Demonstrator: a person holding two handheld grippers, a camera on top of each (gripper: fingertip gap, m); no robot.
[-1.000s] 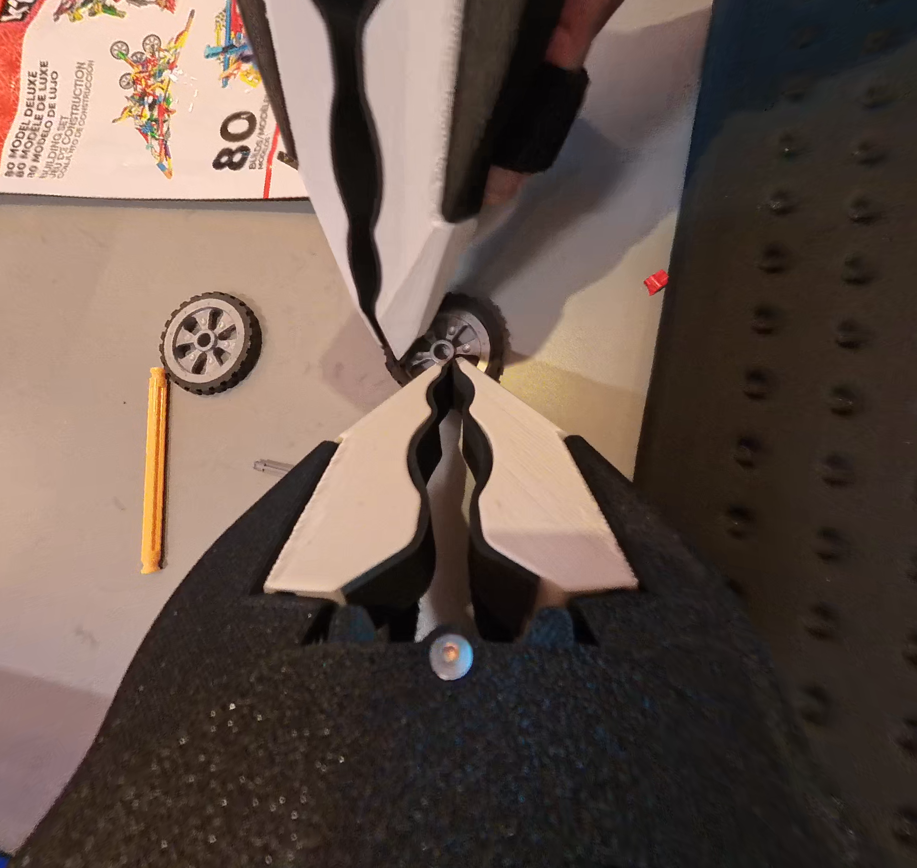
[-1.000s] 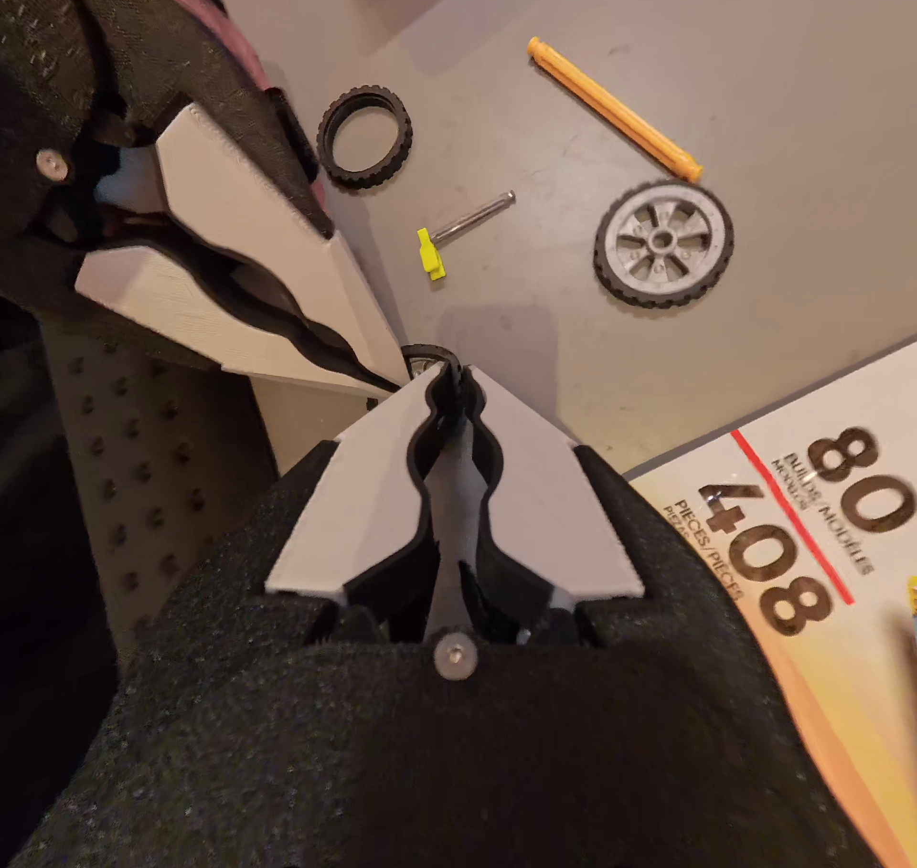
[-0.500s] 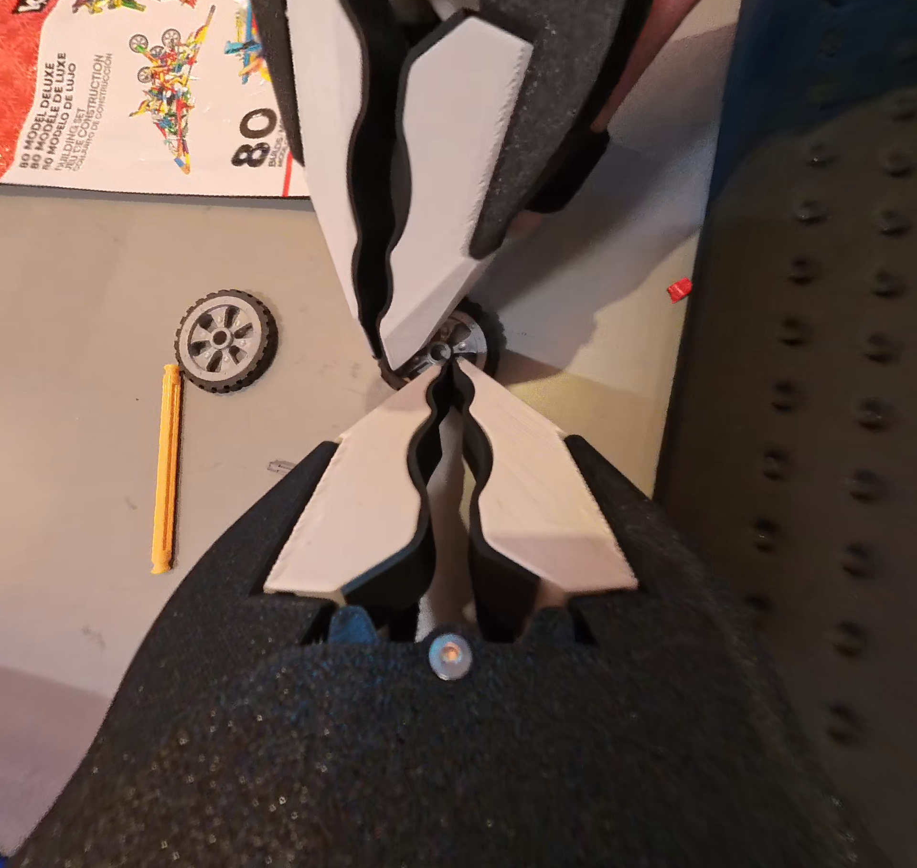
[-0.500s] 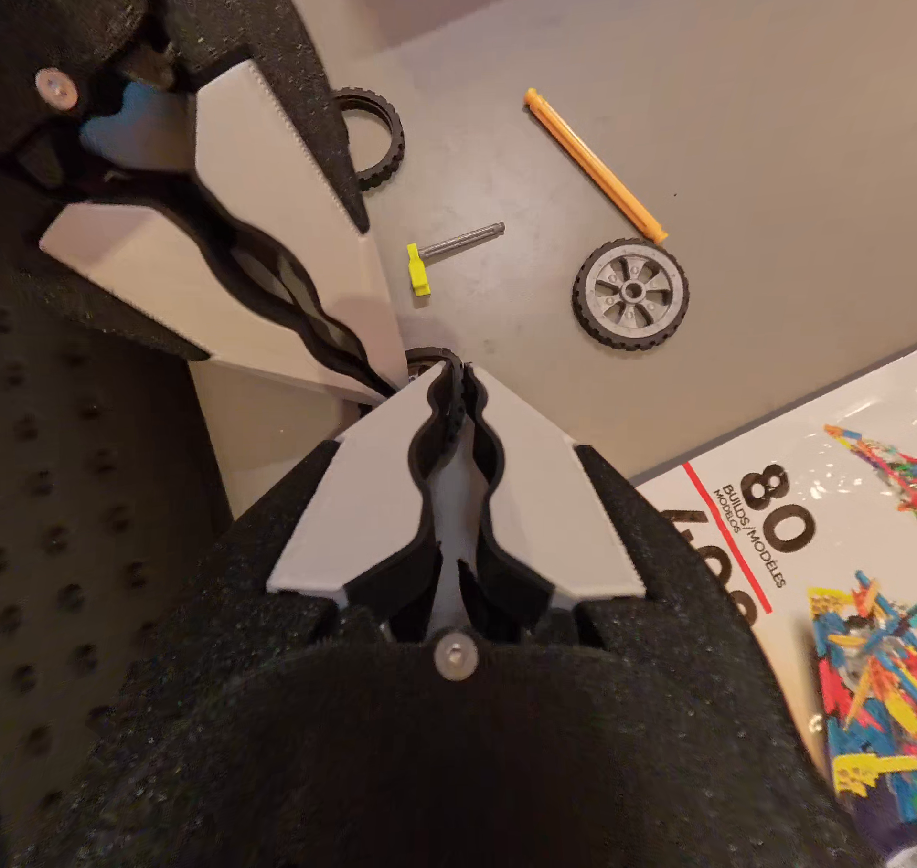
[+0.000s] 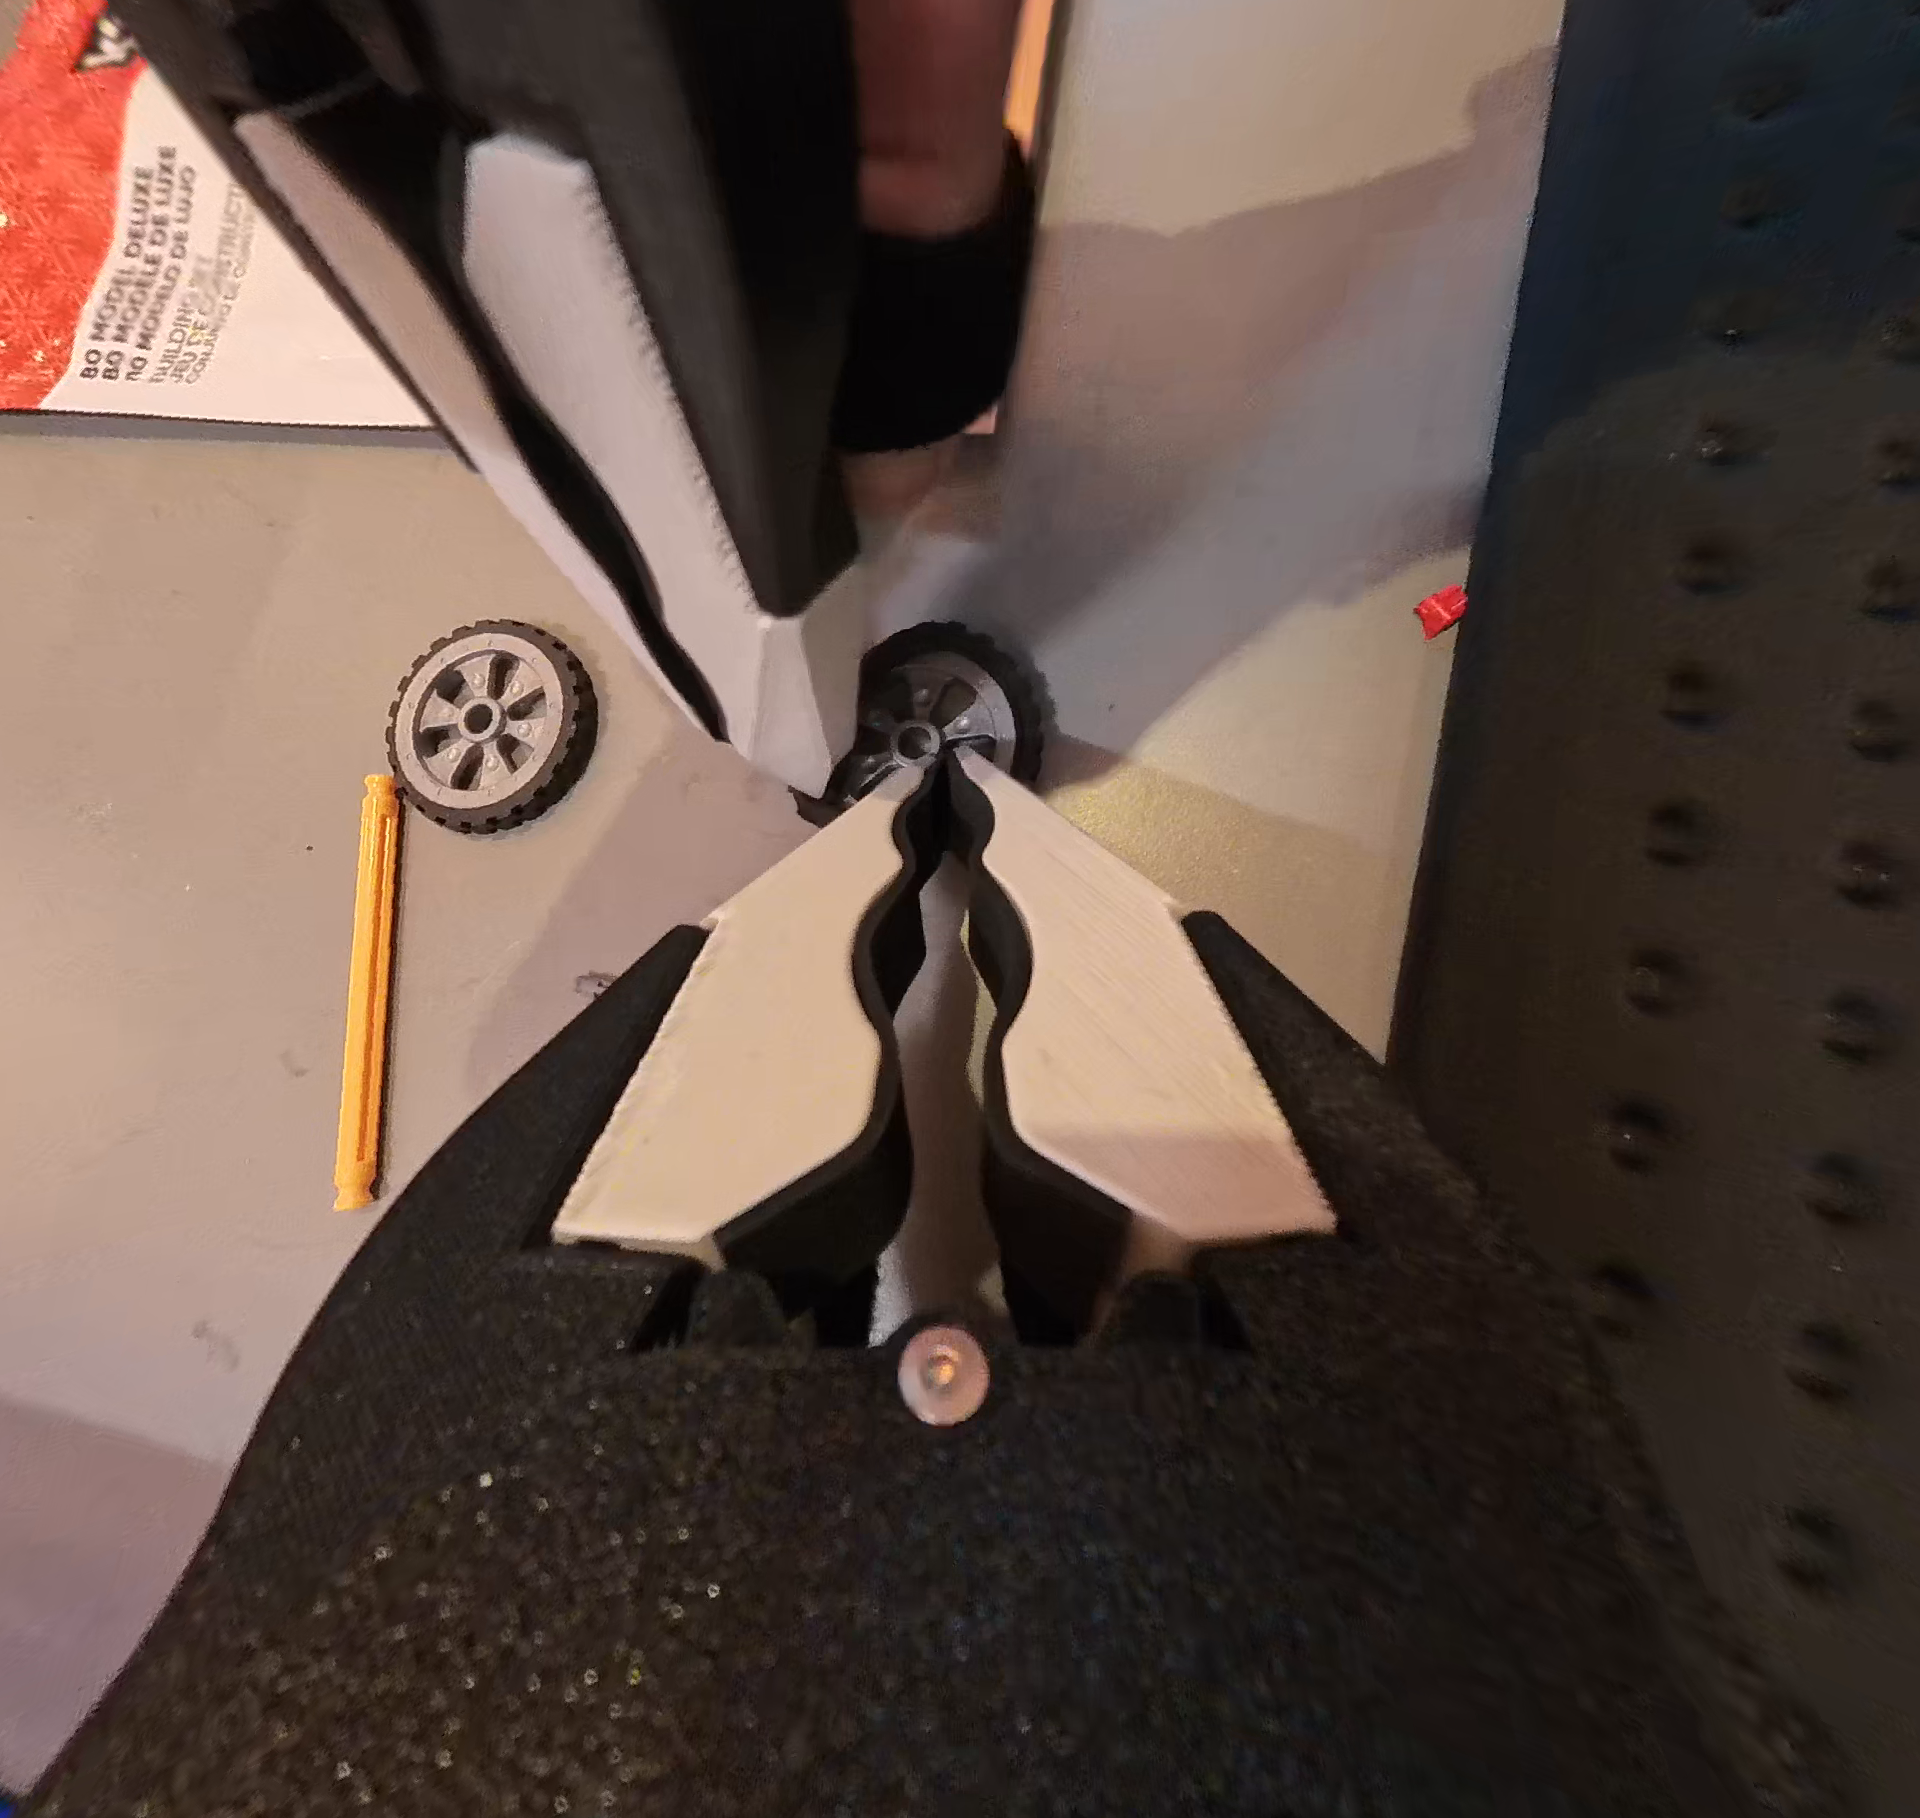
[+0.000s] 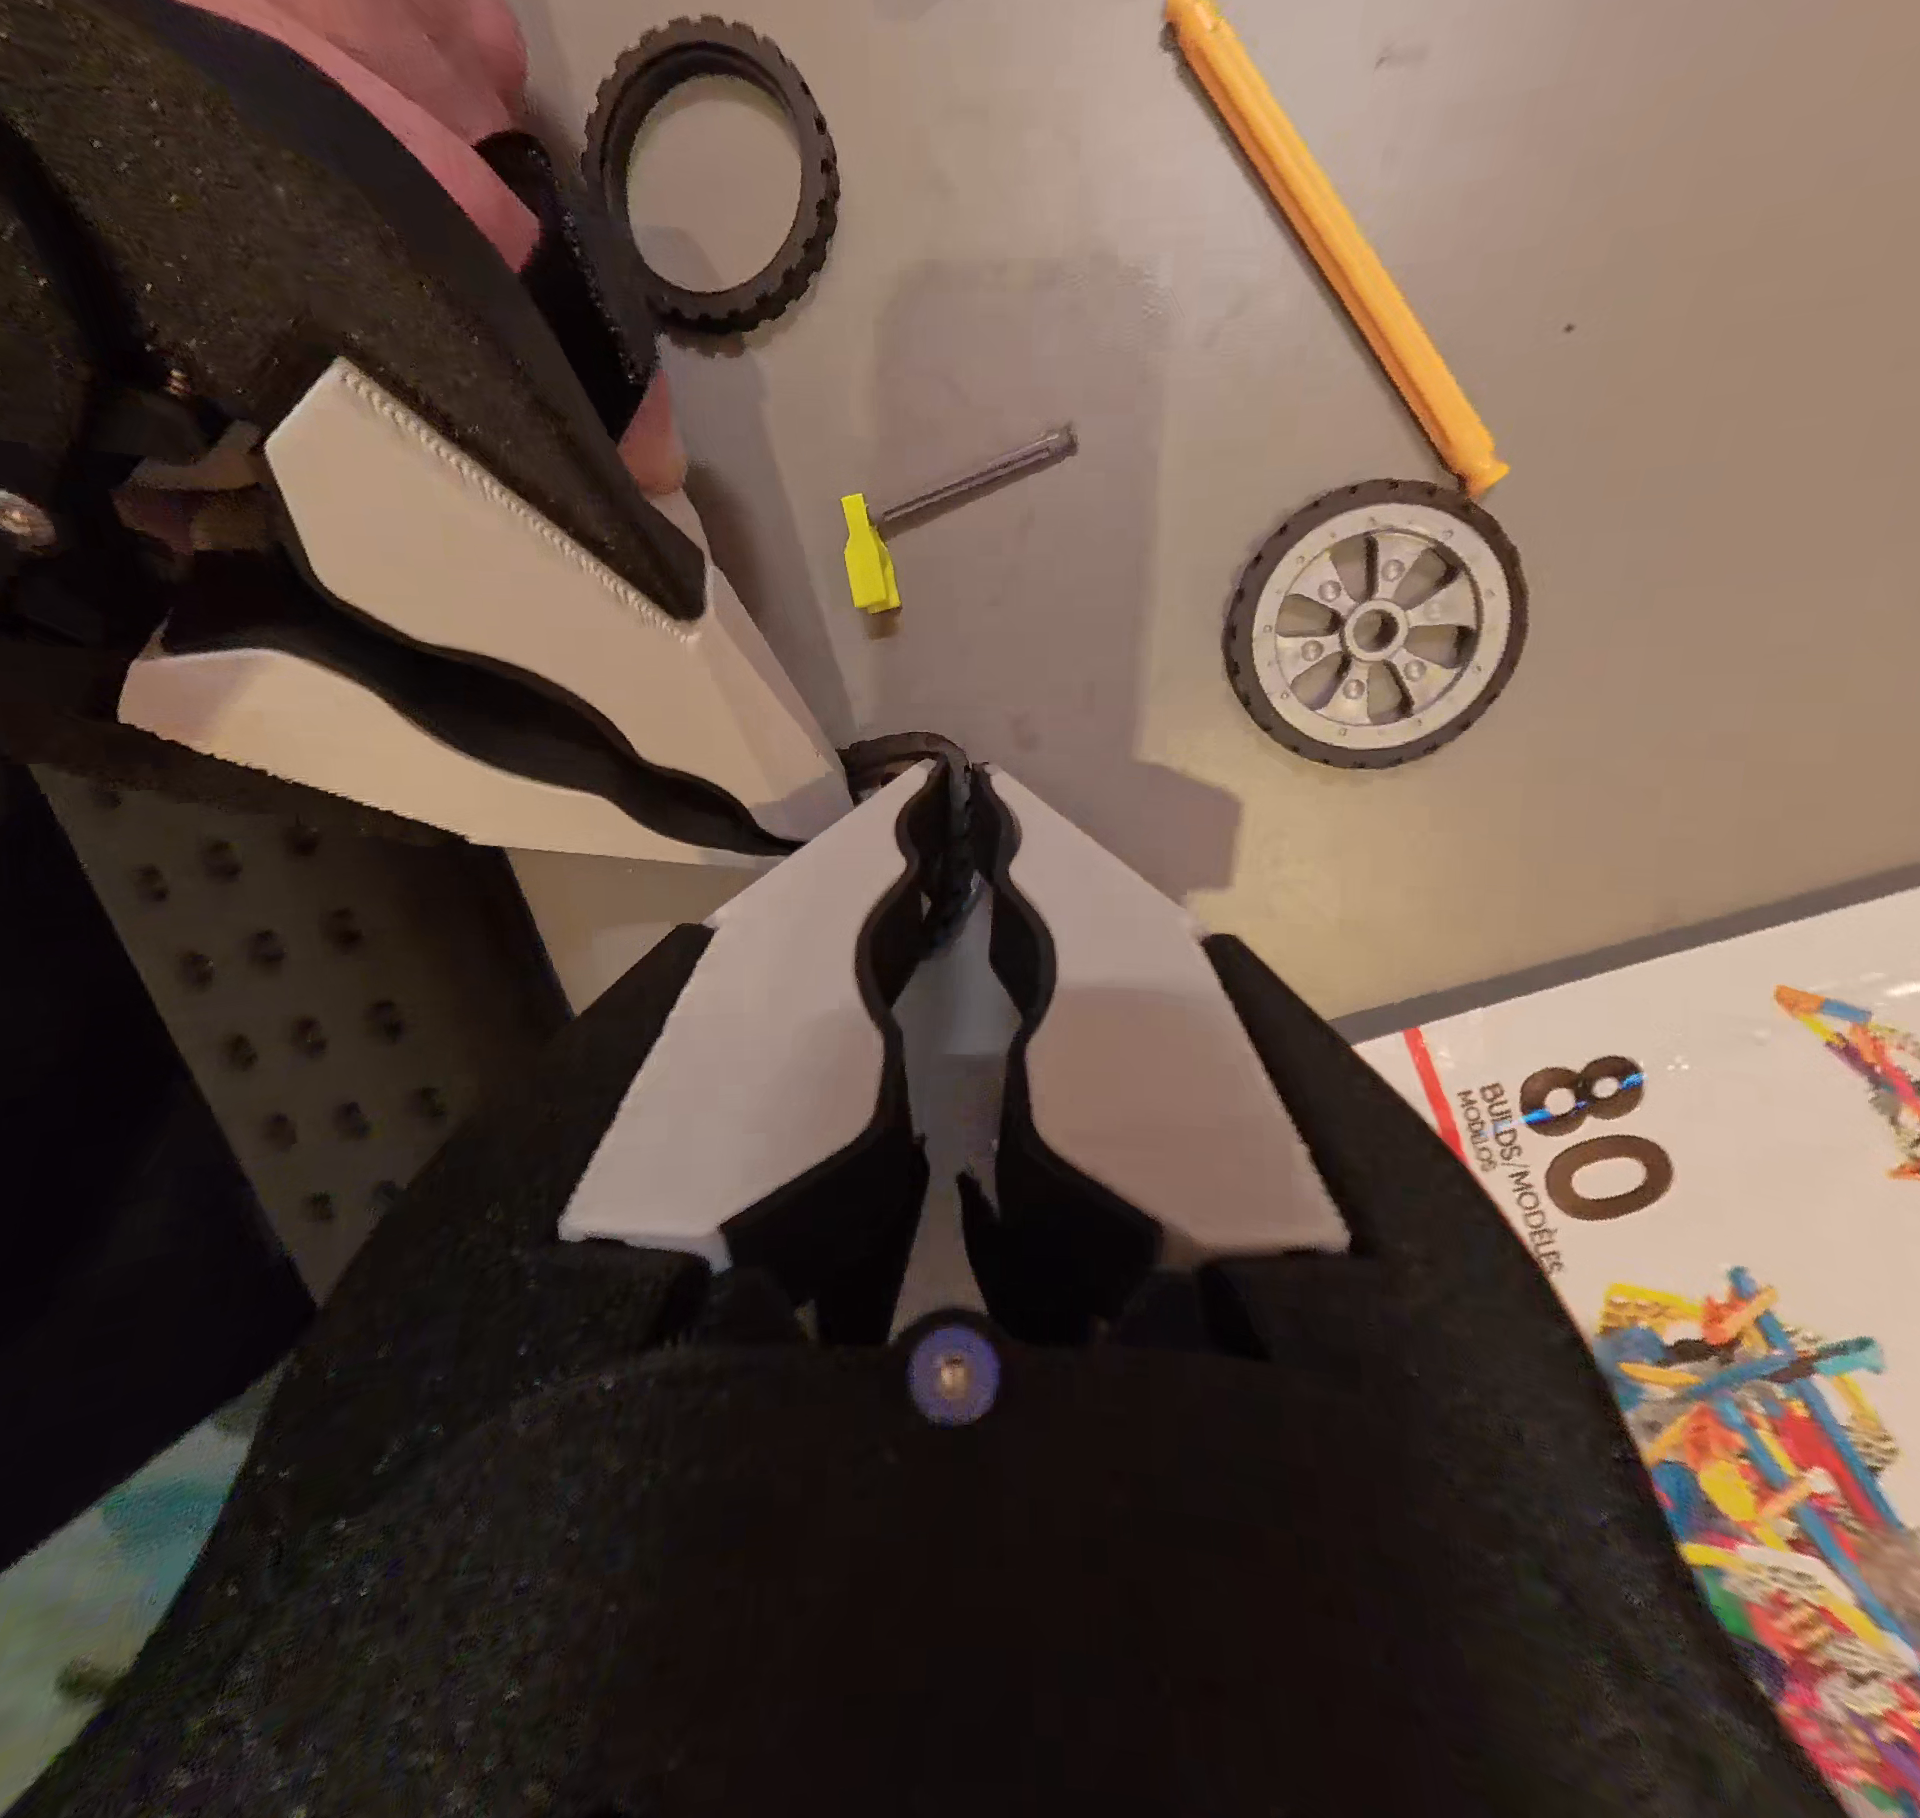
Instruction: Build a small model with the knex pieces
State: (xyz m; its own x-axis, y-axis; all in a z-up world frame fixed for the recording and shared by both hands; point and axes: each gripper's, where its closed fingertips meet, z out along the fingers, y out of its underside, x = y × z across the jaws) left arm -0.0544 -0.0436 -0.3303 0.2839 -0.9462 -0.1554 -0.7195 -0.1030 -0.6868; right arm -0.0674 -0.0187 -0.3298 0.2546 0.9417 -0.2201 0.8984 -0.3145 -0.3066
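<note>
Two handheld grippers with white fingers and black wavy pads meet tip to tip over a grey tabletop point(image 6: 1558, 158), both pinching the same small toy wheel with a grey spoked hub and a black treaded tyre point(image 5: 940, 714).

The left gripper point(image 5: 943, 769) has its fingers drawn together, the tips clamped on the lower edge of the wheel near its hub. The right gripper point(image 6: 954, 781) is likewise drawn together, its pads nipping the black tyre at the wheel's rim; in the right wrist view only a sliver of the wheel point(image 6: 894, 755) shows above the fingertips. Seen from the left wrist, the right gripper point(image 5: 800, 771) comes down from above and touches the wheel's left side.

Places below are given from the held wheel, as the right wrist view shows them. To the right, well apart, a second grey-hubbed wheel with a black tyre point(image 6: 1374, 623) lies flat. Just beyond that, a long orange plastic rod point(image 6: 1335, 230) lies slanted. Above the held wheel lies a short grey rod with a yellow-green clip on its end point(image 6: 935, 527), and farther up an empty black rubber tyre ring point(image 6: 712, 176). To the lower right sits a white printed toy box point(image 6: 1714, 1197). To the left is a dark perforated panel point(image 6: 291, 1020).

In the left wrist view a tiny red piece point(image 5: 1441, 611) lies right of the wheel.
</note>
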